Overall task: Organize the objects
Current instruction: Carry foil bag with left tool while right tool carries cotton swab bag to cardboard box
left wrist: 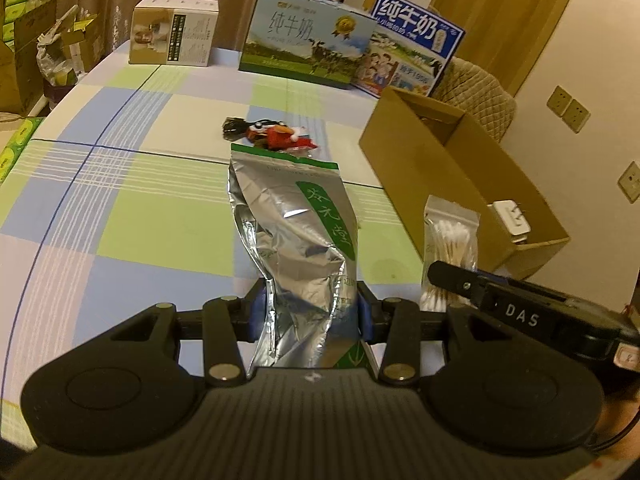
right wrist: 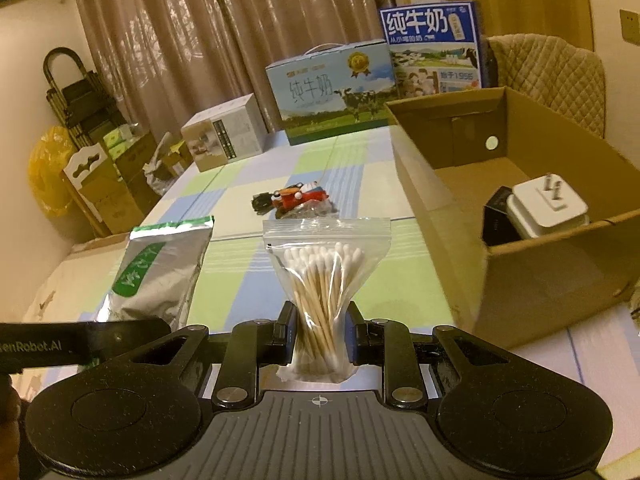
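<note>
My left gripper [left wrist: 310, 312] is clamped on a silver foil pouch [left wrist: 294, 240] with a green label strip; its blue pads pinch the crumpled lower part of the pouch, and the sealed green top edge points away from me, out over the checked tablecloth [left wrist: 132, 200]. From the right wrist camera the same foil pouch [right wrist: 160, 276] shows at the left, held up just beside my other tool.

My right gripper [right wrist: 320, 334] is closed on a clear zip bag of cotton swabs [right wrist: 324, 292], squeezing the bundle of wooden sticks at its waist so the white tips fan out above the fingers. In the left view that bag of cotton swabs [left wrist: 450, 252] stands just to the right of the pouch, with the right gripper's black finger crossing in front of it.

Beyond both bags, near the middle of the table, lies a small pile with a red toy figure [right wrist: 296, 198] and a black cord.

To the right stands an open cardboard box [right wrist: 560, 280], near the swab bag. Inside it, against the near wall, rests a white plug adapter [right wrist: 548, 208], prongs up, touching a small black item beside it.

At the far edge of the table stand two milk cartons [left wrist: 308, 46], one pale blue with a cow, one dark blue behind it, and a white-and-tan box [left wrist: 174, 32] to their left. Curtains [right wrist: 224, 32] hang behind.
</note>
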The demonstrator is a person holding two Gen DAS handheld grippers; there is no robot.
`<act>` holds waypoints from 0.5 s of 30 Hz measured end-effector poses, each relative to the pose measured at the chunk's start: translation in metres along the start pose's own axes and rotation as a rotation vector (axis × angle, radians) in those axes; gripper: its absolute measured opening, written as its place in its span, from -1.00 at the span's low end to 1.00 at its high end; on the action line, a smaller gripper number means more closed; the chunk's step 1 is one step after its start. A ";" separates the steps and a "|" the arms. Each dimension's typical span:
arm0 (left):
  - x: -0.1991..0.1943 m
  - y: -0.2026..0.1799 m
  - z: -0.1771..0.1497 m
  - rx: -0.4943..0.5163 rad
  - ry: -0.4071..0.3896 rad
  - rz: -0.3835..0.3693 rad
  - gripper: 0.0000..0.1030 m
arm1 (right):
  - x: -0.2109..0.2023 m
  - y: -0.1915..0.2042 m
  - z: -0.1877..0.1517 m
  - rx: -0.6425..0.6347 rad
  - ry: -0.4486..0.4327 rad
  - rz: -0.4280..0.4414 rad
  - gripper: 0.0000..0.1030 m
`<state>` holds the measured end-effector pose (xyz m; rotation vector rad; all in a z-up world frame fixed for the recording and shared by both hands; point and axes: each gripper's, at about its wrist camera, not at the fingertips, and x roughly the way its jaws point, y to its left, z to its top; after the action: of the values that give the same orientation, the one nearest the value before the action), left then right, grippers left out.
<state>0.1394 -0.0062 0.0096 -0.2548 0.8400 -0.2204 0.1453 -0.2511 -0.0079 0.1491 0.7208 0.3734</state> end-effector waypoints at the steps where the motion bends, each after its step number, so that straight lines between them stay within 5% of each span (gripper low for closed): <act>1: -0.002 -0.003 -0.001 0.000 -0.002 -0.003 -0.26 | -0.003 -0.001 -0.001 0.000 -0.003 -0.004 -0.59; 15: -0.018 -0.051 0.005 0.028 -0.026 -0.076 -0.26 | -0.056 -0.024 0.022 0.012 -0.071 -0.059 -0.60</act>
<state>0.1269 -0.0489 0.0413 -0.2628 0.8019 -0.2991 0.1286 -0.2944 0.0370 0.1515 0.6557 0.3062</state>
